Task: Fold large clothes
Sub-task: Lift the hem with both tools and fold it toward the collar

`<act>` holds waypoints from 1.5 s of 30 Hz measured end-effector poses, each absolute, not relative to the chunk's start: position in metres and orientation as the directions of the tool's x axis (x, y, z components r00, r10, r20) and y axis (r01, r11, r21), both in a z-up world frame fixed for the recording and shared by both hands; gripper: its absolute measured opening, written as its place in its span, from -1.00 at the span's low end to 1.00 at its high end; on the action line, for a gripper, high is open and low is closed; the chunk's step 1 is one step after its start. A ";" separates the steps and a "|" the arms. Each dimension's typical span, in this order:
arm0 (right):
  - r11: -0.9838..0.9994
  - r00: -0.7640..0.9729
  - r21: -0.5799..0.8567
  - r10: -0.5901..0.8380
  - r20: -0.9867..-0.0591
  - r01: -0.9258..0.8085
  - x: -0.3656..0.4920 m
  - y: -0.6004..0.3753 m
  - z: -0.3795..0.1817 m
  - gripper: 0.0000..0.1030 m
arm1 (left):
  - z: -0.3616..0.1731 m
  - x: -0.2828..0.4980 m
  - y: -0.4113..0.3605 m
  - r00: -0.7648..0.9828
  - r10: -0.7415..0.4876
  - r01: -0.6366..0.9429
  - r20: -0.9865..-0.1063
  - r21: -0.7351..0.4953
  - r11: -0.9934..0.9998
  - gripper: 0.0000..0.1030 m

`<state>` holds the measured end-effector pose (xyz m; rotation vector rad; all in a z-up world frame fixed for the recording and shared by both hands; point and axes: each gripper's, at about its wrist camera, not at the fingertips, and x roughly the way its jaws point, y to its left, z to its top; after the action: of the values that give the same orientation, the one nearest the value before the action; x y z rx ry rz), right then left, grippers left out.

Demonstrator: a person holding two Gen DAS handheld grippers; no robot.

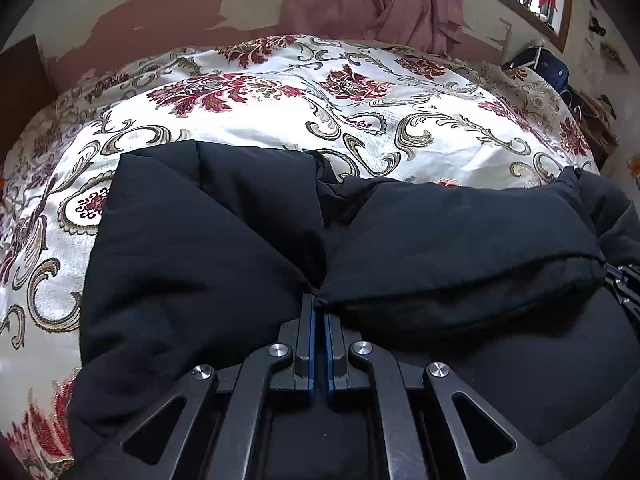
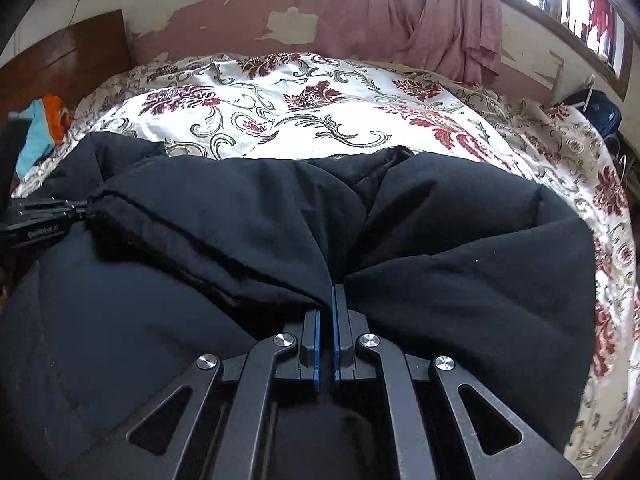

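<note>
A big black padded jacket lies on a bed with a white, red and gold floral cover. My left gripper is shut on a folded edge of the jacket and holds a fold of it over the rest. My right gripper is shut on the same edge of the jacket further right. The right gripper shows at the right edge of the left wrist view; the left gripper shows at the left edge of the right wrist view. Cloth hides both pairs of fingertips.
A pink cloth hangs on the peeling wall behind the bed. A wooden headboard and orange and blue clothes are at the left. A dark blue bag lies at the bed's far right, under a window.
</note>
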<state>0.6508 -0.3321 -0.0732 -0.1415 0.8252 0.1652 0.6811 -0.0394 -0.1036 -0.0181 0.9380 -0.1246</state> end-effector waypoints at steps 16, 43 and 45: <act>0.972 0.720 -0.121 0.061 -0.692 -0.199 0.633 -0.324 -0.060 -0.93 | -0.022 0.643 -0.049 0.753 -0.354 0.285 -0.555 -0.211 0.935 -0.84; 0.971 0.419 0.100 0.185 -0.889 -0.217 0.719 -0.288 -0.091 -1.00 | -0.110 0.710 -0.089 0.471 -0.394 0.371 -0.789 -0.228 0.900 -0.87; 0.972 0.440 0.067 0.162 -0.883 -0.225 0.725 -0.279 -0.097 -1.00 | -0.115 0.715 -0.094 0.476 -0.362 0.361 -0.802 -0.197 0.911 -0.90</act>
<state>0.7253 -0.2794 -0.0972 -0.0639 1.0890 0.2408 0.7151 -0.0935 -0.1145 -0.0004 0.9800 -0.4418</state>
